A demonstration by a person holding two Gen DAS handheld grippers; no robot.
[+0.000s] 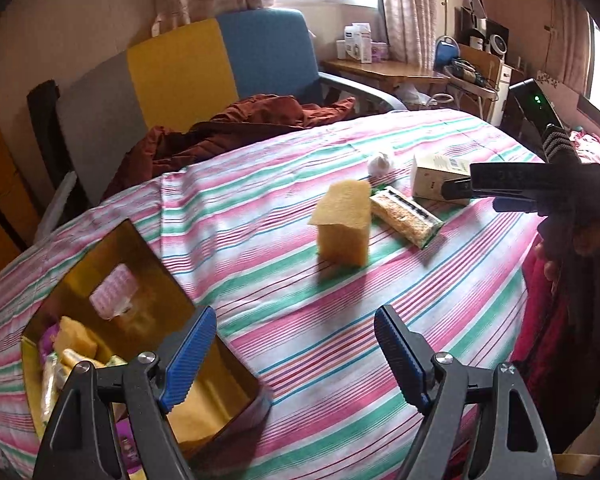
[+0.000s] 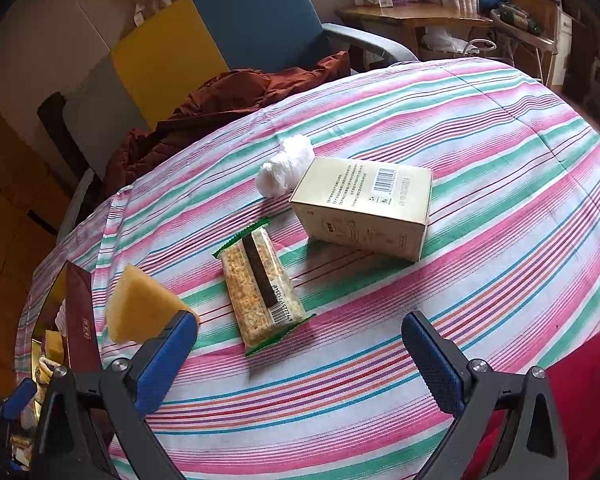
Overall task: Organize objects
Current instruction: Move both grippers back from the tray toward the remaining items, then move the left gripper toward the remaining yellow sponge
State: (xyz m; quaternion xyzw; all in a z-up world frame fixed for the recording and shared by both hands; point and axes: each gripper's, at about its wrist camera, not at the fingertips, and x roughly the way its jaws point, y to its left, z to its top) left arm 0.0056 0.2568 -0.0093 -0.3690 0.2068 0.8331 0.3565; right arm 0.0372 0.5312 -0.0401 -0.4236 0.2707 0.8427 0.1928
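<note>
I am holding my left gripper point(image 1: 296, 354) with its blue-padded fingers spread apart and gripping nothing, hovering over the striped pink, green and white bedcover point(image 1: 380, 320). My right gripper point(image 2: 300, 360) is likewise gaping wide and carrying nothing. The yellow sponge block point(image 1: 344, 226) is standing on the cover, touching the green-edged cereal bar packet point(image 2: 262, 286). The beige cardboard box point(image 2: 364, 206) and crumpled white bag point(image 2: 286, 166) are lying beyond. The gold-lined open box point(image 1: 112, 264) is sitting at left, holding items.
</note>
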